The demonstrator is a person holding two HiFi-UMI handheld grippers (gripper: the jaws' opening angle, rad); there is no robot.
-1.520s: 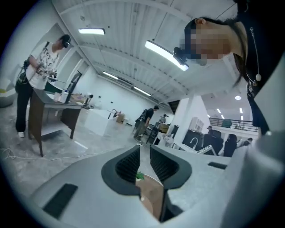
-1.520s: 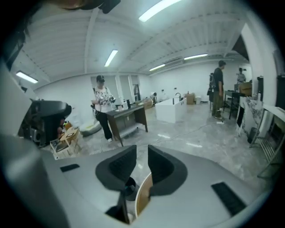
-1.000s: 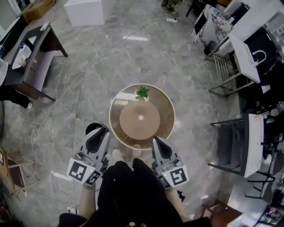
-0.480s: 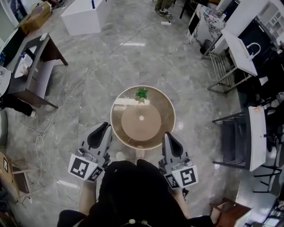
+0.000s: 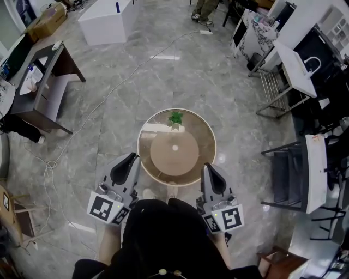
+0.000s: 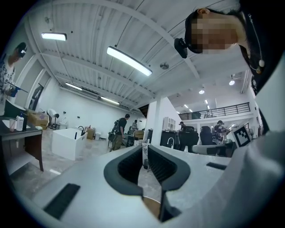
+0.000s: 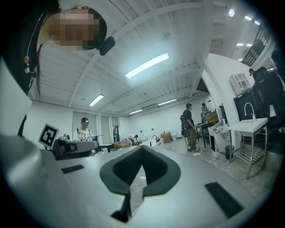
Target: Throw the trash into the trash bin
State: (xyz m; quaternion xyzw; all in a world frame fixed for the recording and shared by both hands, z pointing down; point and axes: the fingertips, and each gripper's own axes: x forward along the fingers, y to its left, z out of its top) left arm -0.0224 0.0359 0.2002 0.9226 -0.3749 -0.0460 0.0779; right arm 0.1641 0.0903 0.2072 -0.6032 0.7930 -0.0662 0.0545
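Note:
I stand at a round glass-topped table [image 5: 204, 143] with a small green plant [image 5: 175, 116] at its far rim. I make out no trash and no bin in any view. My left gripper [image 5: 130, 158] hovers at the table's near left edge, pointing level. In the left gripper view the left gripper [image 6: 144, 153] shows a narrow slit between its tips, with nothing in it. At the near right edge my right gripper [image 5: 209, 167] is shut. The right gripper view shows the right gripper [image 7: 141, 148] empty, tips touching.
A dark desk [image 5: 49, 65] stands at the left, a white box [image 5: 106, 16] at the back. A cable [image 5: 103, 90] runs across the marble floor. Metal racks [image 5: 283, 180] and white tables [image 5: 297, 57] crowd the right side. People stand far off.
Both grippers have risen a little beside the table. The right one has shifted to the right along the rim. The jaws look the same as before.

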